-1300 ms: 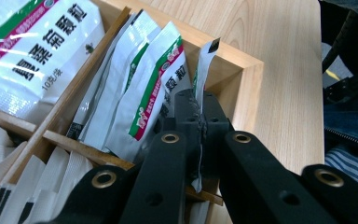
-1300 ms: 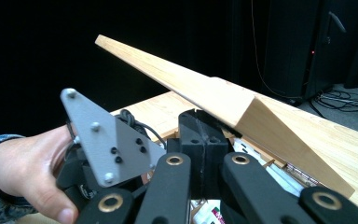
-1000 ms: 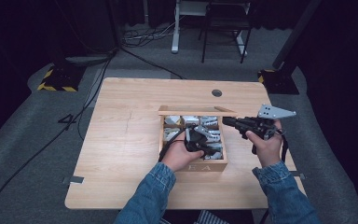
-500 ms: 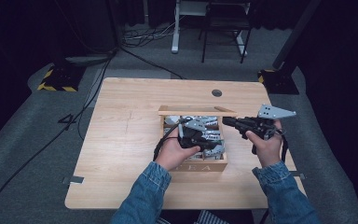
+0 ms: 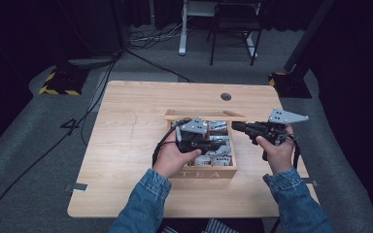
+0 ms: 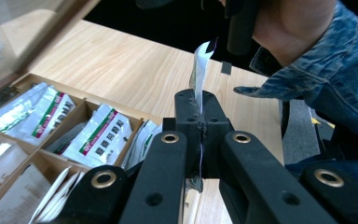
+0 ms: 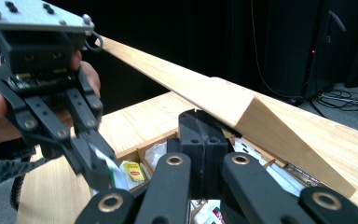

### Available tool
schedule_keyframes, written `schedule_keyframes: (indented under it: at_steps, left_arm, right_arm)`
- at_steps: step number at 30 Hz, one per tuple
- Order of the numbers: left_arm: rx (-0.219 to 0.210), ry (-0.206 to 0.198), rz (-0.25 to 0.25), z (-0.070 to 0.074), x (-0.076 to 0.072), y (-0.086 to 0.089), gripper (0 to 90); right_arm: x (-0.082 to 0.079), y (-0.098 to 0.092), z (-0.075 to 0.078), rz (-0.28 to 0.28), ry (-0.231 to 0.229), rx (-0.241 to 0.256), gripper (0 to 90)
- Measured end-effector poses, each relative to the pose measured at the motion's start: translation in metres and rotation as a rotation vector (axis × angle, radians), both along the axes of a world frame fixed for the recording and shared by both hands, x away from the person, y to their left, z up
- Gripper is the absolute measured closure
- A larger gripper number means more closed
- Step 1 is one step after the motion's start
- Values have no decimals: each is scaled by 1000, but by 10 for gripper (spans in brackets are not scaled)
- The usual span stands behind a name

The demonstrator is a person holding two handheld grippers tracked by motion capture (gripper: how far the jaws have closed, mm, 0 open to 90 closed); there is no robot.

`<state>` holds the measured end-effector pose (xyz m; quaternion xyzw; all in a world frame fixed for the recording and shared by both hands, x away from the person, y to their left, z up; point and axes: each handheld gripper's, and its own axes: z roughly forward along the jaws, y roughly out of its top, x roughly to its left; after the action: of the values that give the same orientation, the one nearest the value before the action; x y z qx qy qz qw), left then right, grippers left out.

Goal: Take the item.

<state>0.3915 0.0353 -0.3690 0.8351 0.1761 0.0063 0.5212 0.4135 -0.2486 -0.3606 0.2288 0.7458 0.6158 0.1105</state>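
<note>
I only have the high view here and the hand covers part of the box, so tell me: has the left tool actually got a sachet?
Observer: Yes. In the left gripper view the left tool is shut on a white sachet, and the sachet's top edge sticks out above the jaws.
Operator: And the right tool?
Observer: In the right gripper view the right tool is shut with nothing between its jaws. It sits close by the raised wooden lid, but I cannot tell whether they touch.
Operator: Anything left inside?
Observer: Yes. The compartments of the wooden box hold more striped sachets, white with red and green bands.
</note>
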Motion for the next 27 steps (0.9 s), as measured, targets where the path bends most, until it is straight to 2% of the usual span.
schedule_keyframes:
  at_steps: [8,17,24,27]
  left_arm:
    - [18,-26,15,11,-10,23,892]
    - [15,-52,64,24,-23,66,892]
    - [12,-60,80,28,-30,89,892]
    - [33,-67,92,27,-36,98,891]
  right_arm:
    - [0,0,0,0,3,3,900]
    - [-1,0,0,-6,4,-1,900]
    - [-2,2,-1,-5,5,-8,900]
    - [-2,3,-2,-7,6,-13,900]
